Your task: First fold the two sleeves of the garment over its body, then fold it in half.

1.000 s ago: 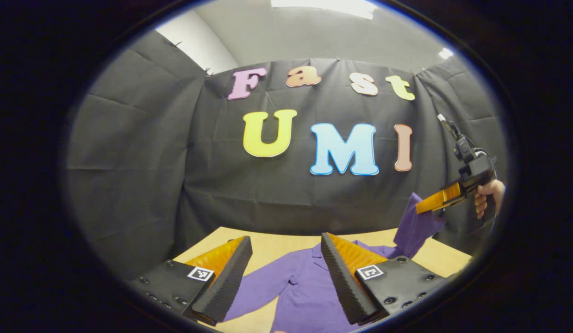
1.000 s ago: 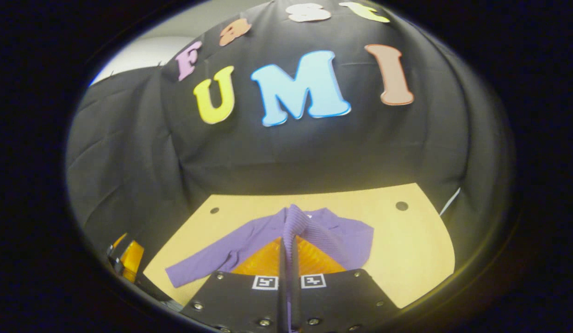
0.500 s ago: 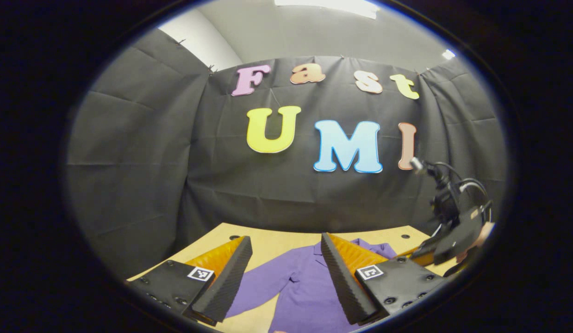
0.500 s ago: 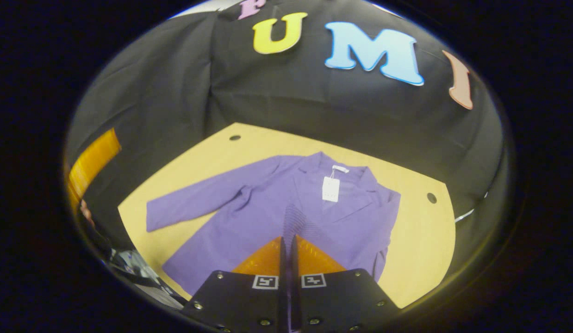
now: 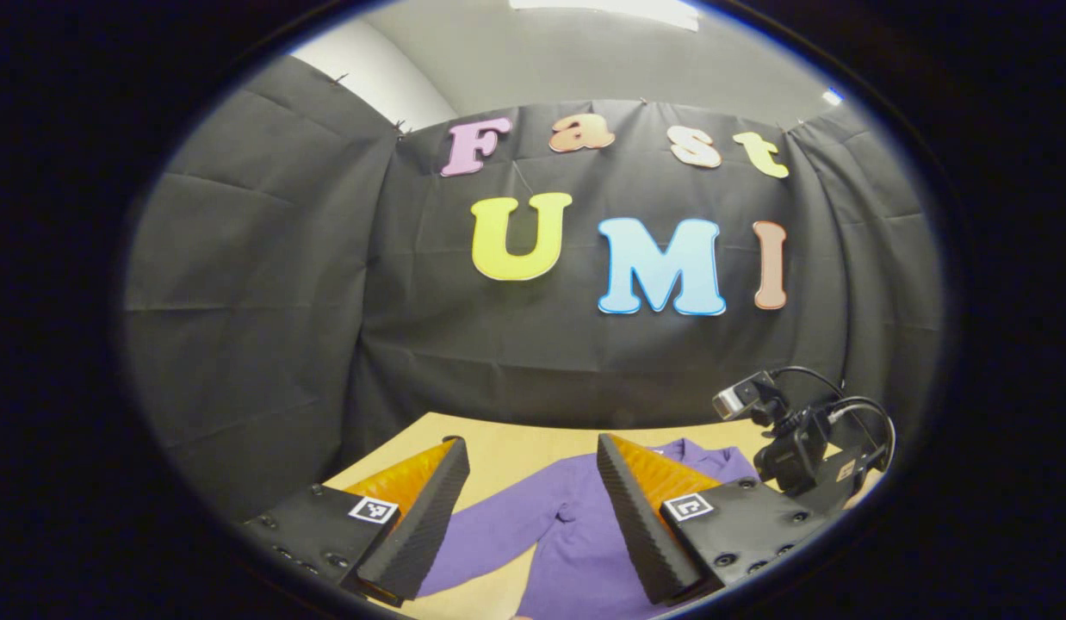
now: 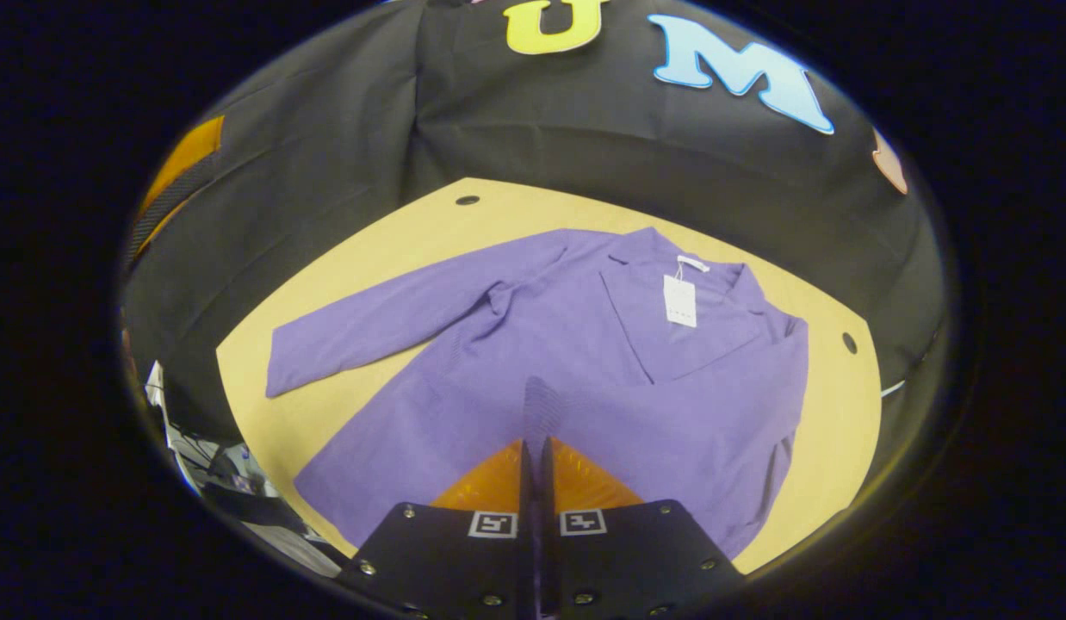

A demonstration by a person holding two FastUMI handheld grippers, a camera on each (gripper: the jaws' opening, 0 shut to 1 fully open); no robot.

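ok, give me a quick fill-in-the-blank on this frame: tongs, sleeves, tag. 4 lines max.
1. The right tongs are shut on a ____ of the shirt.
2. The left tongs are ____, holding nothing.
3. The other sleeve lies stretched out flat on the ____.
4. A white tag hangs just below the shirt's ____.

Missing words: sleeve; open; table; collar

jacket (image 6: pixel 542 344): plain purple | tag (image 6: pixel 679 300): white | counter (image 6: pixel 395 250): pale yellow wood, dark holes | booth wall (image 5: pixel 257 301): black
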